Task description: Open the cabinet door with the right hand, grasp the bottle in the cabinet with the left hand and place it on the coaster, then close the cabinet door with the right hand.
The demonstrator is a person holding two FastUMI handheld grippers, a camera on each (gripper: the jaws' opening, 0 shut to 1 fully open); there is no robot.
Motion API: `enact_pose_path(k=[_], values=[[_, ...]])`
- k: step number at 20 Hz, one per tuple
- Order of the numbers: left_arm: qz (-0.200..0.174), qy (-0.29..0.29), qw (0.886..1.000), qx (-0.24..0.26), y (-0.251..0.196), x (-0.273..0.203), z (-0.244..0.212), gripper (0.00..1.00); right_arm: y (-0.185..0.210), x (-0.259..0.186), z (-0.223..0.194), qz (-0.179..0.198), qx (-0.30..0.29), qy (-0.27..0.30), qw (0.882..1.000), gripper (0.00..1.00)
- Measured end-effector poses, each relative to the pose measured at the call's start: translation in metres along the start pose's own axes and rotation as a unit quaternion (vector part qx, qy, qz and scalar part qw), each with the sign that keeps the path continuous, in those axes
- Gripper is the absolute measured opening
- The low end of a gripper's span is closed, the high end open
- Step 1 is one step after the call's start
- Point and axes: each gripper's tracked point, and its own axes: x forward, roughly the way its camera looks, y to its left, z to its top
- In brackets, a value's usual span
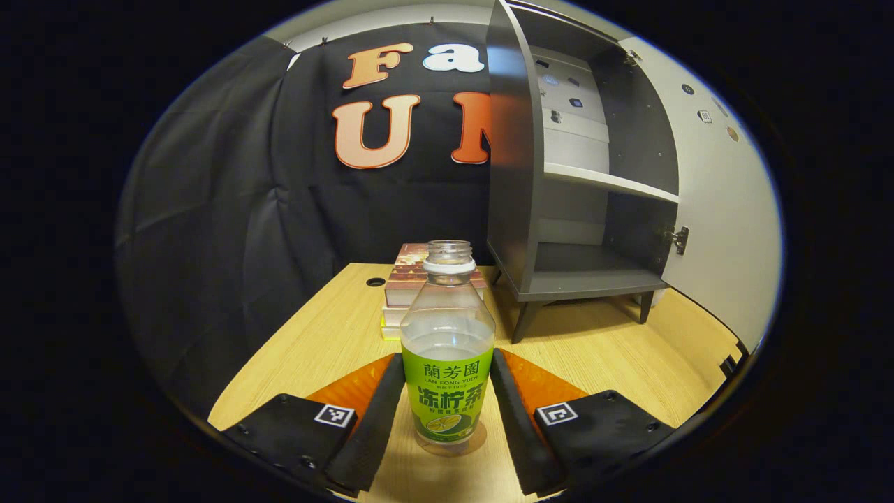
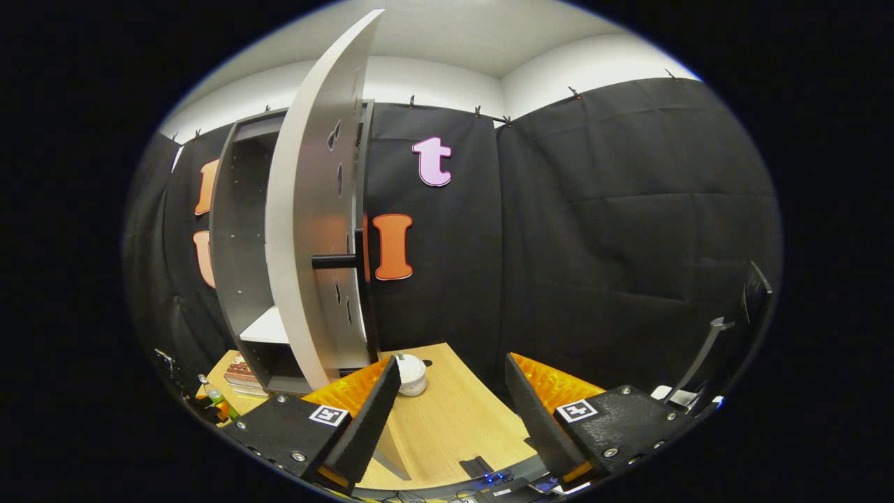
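I see my left tool (image 1: 447,412) low over the pale wooden tabletop (image 1: 314,349), its two fingers (image 1: 374,419) spread to either side of a clear, uncapped plastic bottle with a green label (image 1: 447,349). There looks to be a slim gap on each side, so I cannot say the fingers press on it. The bottle stands upright on a thin transparent round coaster (image 1: 452,444). Behind it lies a small stack of books (image 1: 405,286). To the right stands a grey cabinet (image 1: 559,209) on short legs, its white door (image 1: 726,209) swung wide open, the shelves bare.
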Motion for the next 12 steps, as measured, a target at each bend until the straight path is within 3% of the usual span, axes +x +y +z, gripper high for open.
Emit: enact_pose_path(k=[12], values=[[0.007, 0.000, 1.000, -0.005, -0.007, 0.008, -0.030, 0.81, -0.003, 0.003, -0.001, -0.016, -0.017, 0.012, 1.000, 0.93]])
